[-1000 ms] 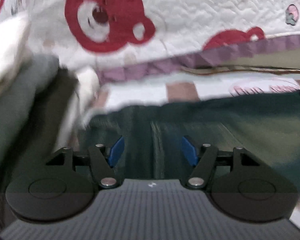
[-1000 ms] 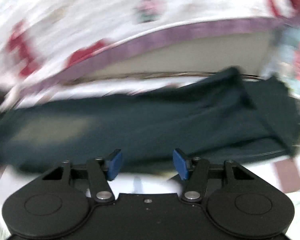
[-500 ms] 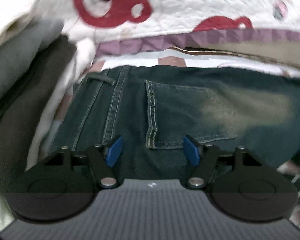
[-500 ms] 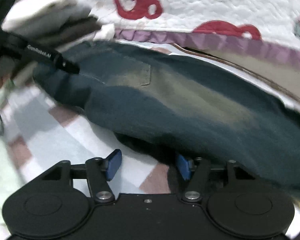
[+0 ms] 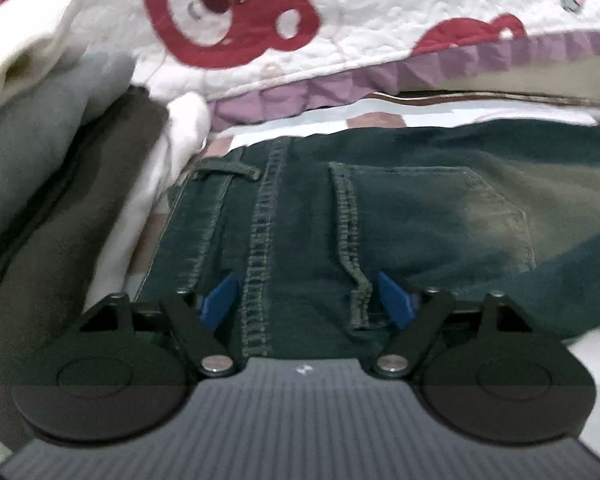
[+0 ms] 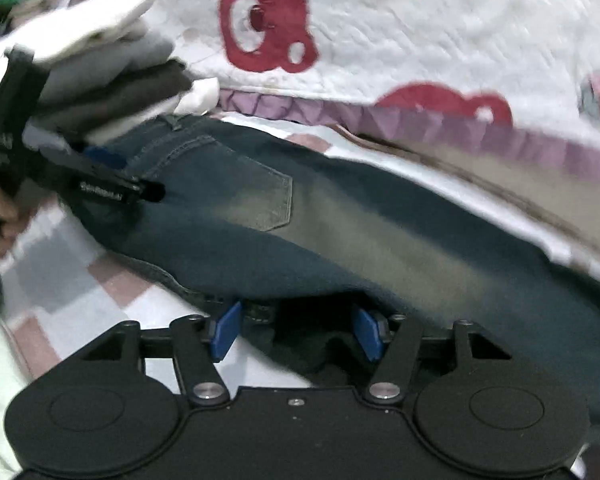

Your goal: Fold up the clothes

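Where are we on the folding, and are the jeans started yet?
Done: a stack of folded clothes sits at the jeans' waist end. In hand: the jeans lie lengthwise on the checked sheet, back pocket up. Left gripper at the waistband and right gripper at the near edge both have open jaws. Left: grasping and folding them.

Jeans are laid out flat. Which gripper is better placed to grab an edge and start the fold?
Probably the right gripper: its open jaws straddle the jeans' near edge. The left gripper, also open, sits over the flat seat by the back pocket.
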A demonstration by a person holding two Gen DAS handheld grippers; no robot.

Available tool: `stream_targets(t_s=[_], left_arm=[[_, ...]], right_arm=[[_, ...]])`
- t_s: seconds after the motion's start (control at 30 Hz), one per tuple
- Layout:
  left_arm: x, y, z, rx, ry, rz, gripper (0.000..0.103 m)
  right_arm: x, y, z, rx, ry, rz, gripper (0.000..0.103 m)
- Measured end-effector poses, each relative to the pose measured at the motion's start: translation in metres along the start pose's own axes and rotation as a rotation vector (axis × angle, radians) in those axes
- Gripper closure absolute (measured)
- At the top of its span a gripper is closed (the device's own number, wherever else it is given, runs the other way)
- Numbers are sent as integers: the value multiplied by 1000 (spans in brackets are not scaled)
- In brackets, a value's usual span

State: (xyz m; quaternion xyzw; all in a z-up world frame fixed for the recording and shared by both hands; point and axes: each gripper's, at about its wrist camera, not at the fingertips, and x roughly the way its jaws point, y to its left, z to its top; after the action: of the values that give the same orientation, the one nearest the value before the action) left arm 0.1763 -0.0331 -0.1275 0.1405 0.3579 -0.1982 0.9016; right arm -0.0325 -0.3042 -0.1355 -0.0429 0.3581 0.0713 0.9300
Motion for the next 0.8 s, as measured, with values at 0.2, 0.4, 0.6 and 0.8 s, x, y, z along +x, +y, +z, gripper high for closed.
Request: stream_targets(t_s=[0.2,0.4,0.6,0.8], left_arm=[[-5,2,1,1,8,6,24],[-58,18,12,-71,11,5,26],[-90,63,-6,-328,95,27,26],[-77,89,-36,-614,160,-92,26]], right_arm=[[10,0,-1,17,2,30,37],[41,21,7,-73,39,157,41],[7,-3,-11,212,9,367,76],[12,-8,-15,171,68,385,88]])
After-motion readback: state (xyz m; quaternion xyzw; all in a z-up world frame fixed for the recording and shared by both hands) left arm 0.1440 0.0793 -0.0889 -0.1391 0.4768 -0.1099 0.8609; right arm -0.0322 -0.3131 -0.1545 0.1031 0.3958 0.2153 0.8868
